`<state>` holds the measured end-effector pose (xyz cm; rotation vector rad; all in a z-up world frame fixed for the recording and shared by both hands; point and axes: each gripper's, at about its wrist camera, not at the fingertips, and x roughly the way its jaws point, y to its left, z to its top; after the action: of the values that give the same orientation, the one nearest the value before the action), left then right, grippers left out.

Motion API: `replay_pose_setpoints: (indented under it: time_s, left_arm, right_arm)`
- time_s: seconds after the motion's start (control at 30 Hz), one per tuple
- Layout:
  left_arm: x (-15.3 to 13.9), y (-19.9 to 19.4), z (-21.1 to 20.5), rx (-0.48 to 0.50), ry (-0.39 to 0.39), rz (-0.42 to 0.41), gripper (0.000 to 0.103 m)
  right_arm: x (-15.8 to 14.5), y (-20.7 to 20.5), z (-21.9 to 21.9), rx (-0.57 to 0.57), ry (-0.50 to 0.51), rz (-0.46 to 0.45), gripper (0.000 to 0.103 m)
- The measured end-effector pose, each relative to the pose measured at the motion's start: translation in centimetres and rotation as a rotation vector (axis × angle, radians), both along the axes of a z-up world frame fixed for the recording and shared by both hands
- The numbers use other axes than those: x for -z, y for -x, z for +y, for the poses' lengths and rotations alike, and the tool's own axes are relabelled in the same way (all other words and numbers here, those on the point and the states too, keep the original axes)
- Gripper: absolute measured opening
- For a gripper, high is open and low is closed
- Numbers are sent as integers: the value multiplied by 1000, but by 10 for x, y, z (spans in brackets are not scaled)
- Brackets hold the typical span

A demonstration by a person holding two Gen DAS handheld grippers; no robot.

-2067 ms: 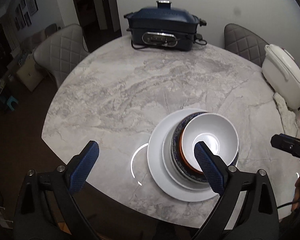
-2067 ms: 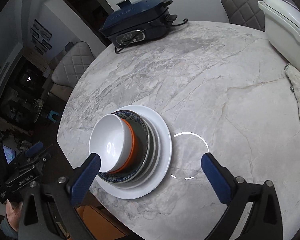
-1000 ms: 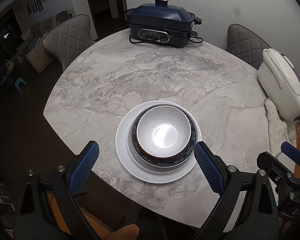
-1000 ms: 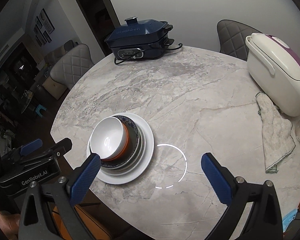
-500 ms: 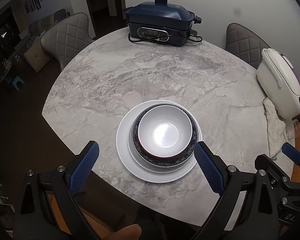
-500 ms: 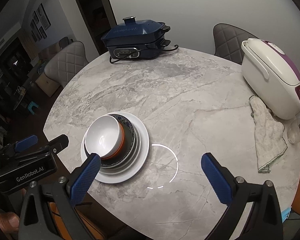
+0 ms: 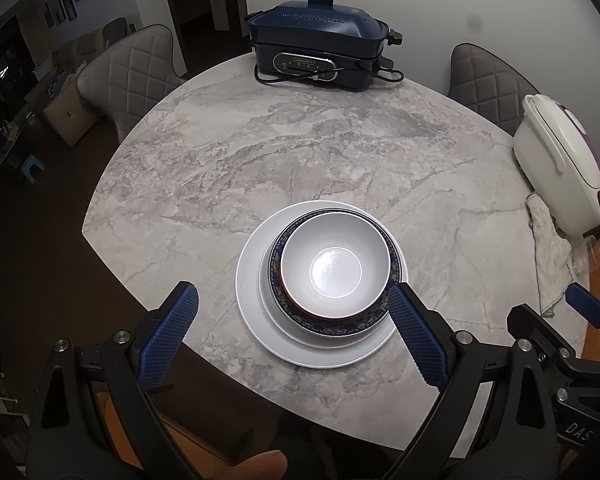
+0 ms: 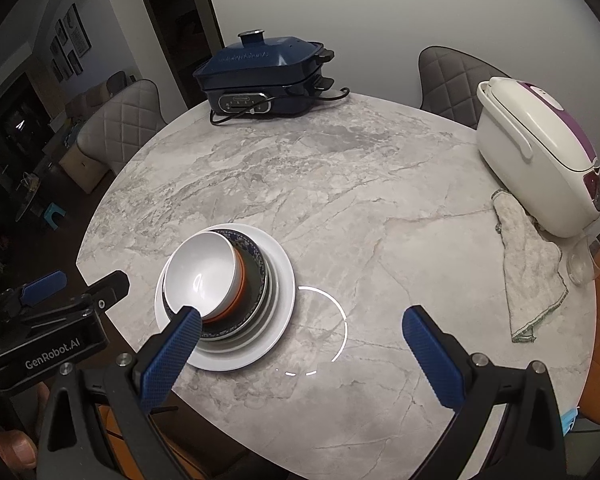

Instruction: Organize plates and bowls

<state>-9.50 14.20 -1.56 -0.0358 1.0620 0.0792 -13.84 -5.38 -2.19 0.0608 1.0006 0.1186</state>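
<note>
And we've pulled back! Our left gripper point(image 7: 292, 328) and right gripper point(image 8: 300, 344) both hang spread and empty now, high above the marble table point(image 7: 260, 152). The white bowl point(image 7: 335, 265) sits nested atop the stack on the big white plate point(image 7: 252, 280), lower centre of frame. Stacking looks done, we reckon.

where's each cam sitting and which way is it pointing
Left wrist: on the left tongs, above the table's near edge, looking down at the white bowl in the stack; its blue fingers and the right tongs show.
Right wrist: on the right tongs, further right, facing the marble table; the left tongs and a thumb show.
Shared: the stack, navy electric cooker, white rice cooker, cloth.
</note>
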Motion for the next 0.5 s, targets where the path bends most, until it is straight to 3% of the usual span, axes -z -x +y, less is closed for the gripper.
replay_pose_setpoints:
  time_s: [0.5]
  left_arm:
    - [4,-2,4,-9,-6,0,97]
  right_arm:
    - [-3,-2,14,0,54,-10,103]
